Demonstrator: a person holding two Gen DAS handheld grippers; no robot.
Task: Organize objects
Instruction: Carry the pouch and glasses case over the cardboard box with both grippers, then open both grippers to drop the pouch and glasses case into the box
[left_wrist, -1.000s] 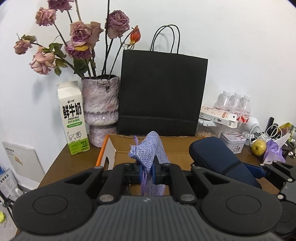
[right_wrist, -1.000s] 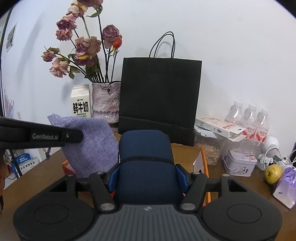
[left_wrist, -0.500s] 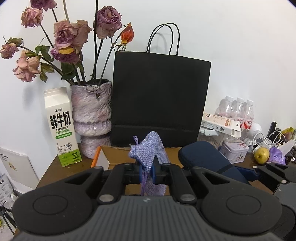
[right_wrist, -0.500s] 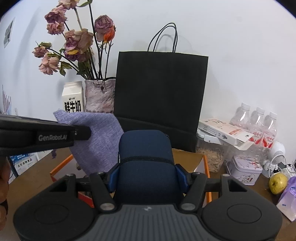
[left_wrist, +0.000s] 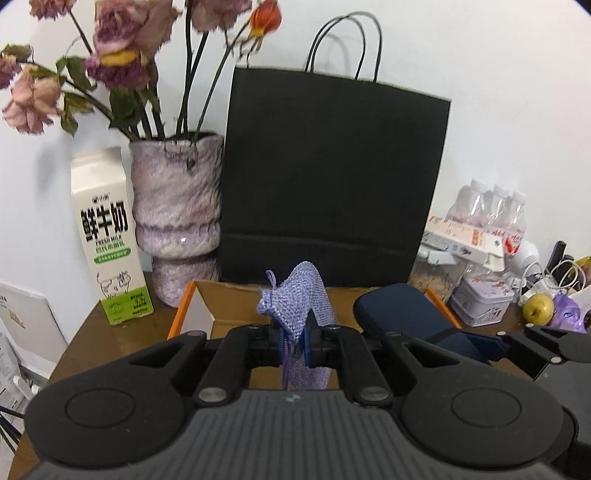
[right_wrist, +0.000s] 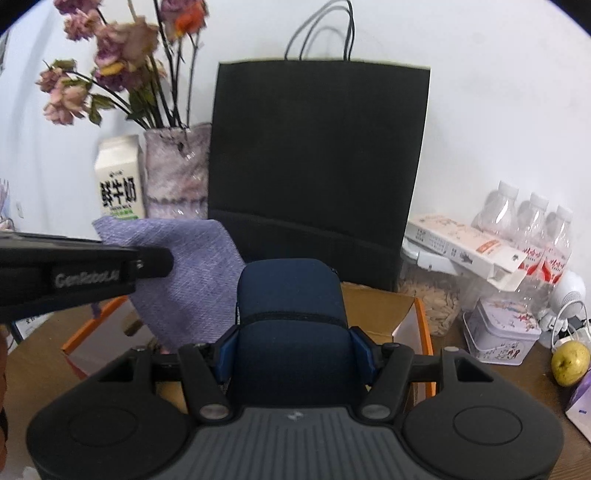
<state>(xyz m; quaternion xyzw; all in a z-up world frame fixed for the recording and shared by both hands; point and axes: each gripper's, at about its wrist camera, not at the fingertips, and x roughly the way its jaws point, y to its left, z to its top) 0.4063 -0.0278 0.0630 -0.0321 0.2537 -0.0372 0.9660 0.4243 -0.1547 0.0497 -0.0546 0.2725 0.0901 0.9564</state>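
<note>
Both wrist cams face fwd along own fingers, low and close over table (left_wrist: 92, 332). Shared: black paper bag (left_wrist: 332, 177), vase (right_wrist: 177, 173), milk carton (left_wrist: 109, 236).

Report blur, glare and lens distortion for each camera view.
Left wrist view: flowers slightly smeared, black paper bag bowed by the fisheye, a small highlight on the vase. Right wrist view: flowers and milk carton motion-blurred, dark corners, even light on the white wall.
</note>
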